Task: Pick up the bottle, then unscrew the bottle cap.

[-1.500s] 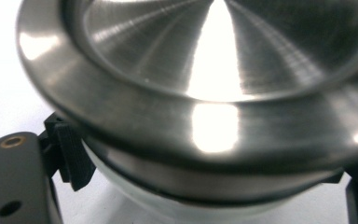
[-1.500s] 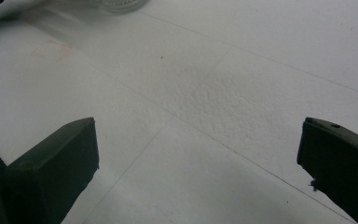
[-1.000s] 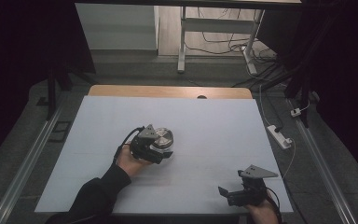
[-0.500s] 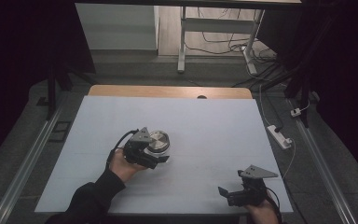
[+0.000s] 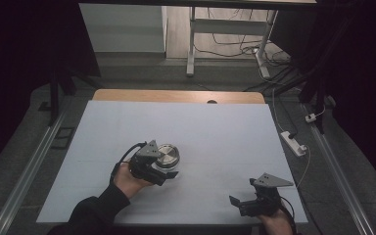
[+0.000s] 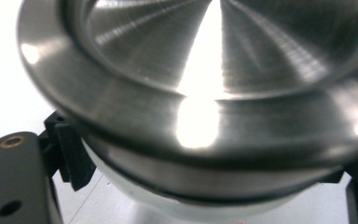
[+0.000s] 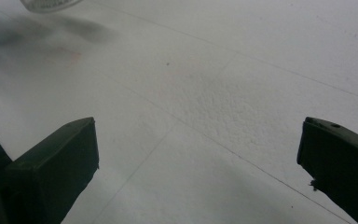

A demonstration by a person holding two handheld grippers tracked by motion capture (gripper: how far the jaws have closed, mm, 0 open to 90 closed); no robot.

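White sheeting is covering the table (image 5: 225,132), which is standing in a dim room with cables trailing over the floor behind it. Left tongs (image 5: 169,172) are clenching a round steel tin (image 5: 168,154); in the left gripper view the tin (image 6: 205,93) is sitting tight between the two black jaws, its brushed metal top facing the camera and a pale band running under the rim. Compared with the high view a second earlier, the left hand (image 5: 127,178) is drawing the tin toward the person and slightly leftward, and the tin is riding a little clear of the sheet rather than resting on it; this reading of lift is a judgement, since the gap under it is hard to see. That shift suggests the carry is under way and the tin is not yet set down anywhere. Right tongs (image 5: 242,204) are waiting released at the near right edge, unchanged from the earlier views; the right gripper view is showing both jaws standing wide apart over bare sheet, nothing between them. As for contents, the tin is presenting a closed metal face, so whatever it is holding is hidden. No other container is lying on the table.
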